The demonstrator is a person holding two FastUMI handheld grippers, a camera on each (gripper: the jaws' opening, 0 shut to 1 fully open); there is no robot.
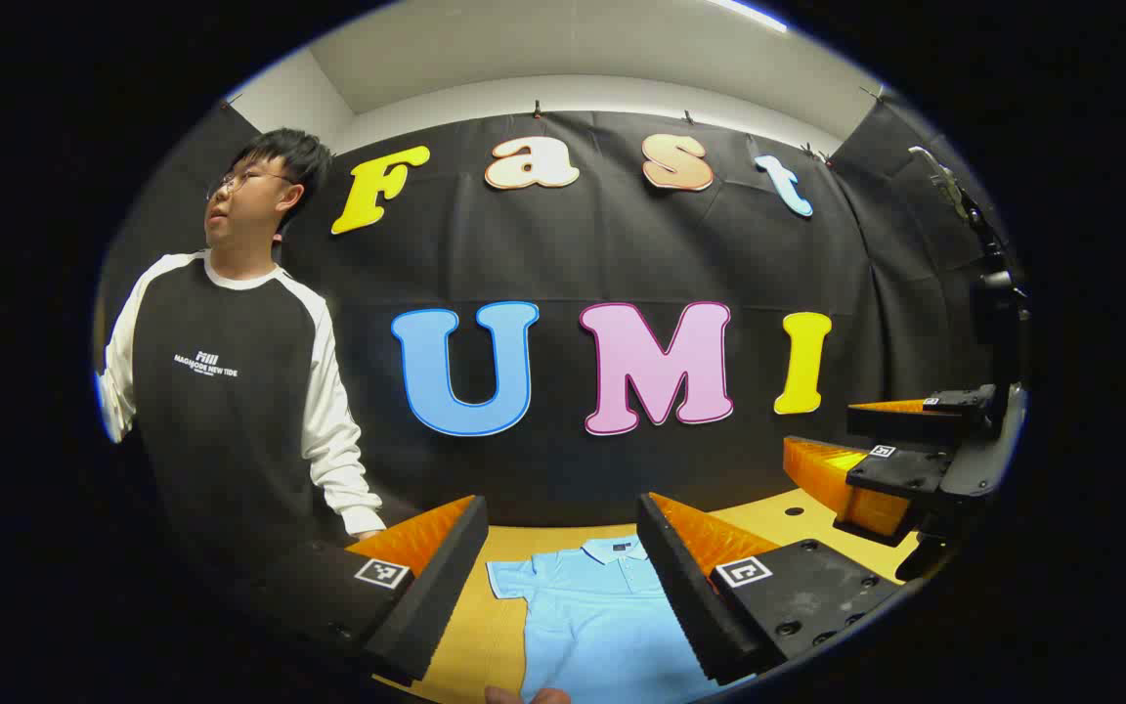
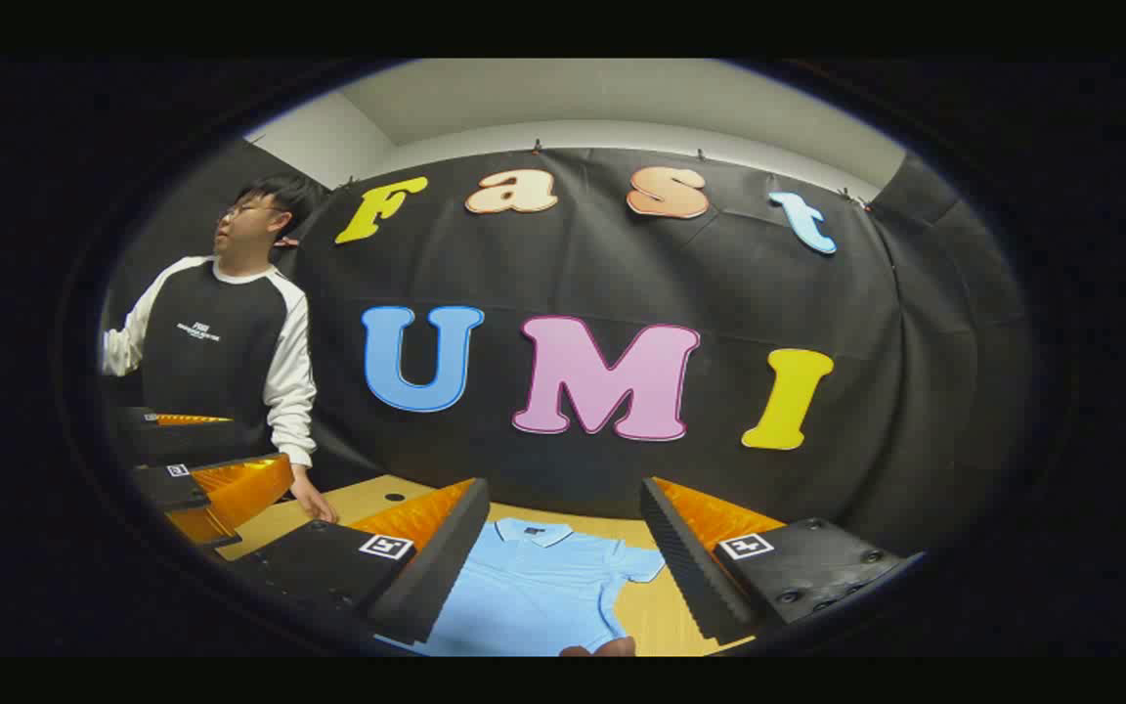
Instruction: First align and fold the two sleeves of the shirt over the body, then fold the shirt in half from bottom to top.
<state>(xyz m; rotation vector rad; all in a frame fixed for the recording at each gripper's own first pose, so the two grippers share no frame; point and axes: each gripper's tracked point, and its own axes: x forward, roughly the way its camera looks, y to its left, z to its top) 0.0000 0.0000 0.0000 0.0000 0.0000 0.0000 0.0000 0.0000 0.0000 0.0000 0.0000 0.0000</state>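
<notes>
Below both grippers, a light blue shirt point(image 1: 592, 611) lies flat on the table point(image 1: 470, 636), collar toward the wall. Left gripper point(image 1: 563, 587) and right gripper point(image 2: 563, 577) hover with jaws spread wide, holding nothing.

shirt point(image 1: 592, 611) hem cut off below, one sleeve hidden (behind tongs)

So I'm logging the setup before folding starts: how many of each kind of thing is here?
Light blue polo shirt: 1
Tools: 2, left tool and right tool, both open
Wooden table: 1
Bystander: 1
Total: 5
</notes>
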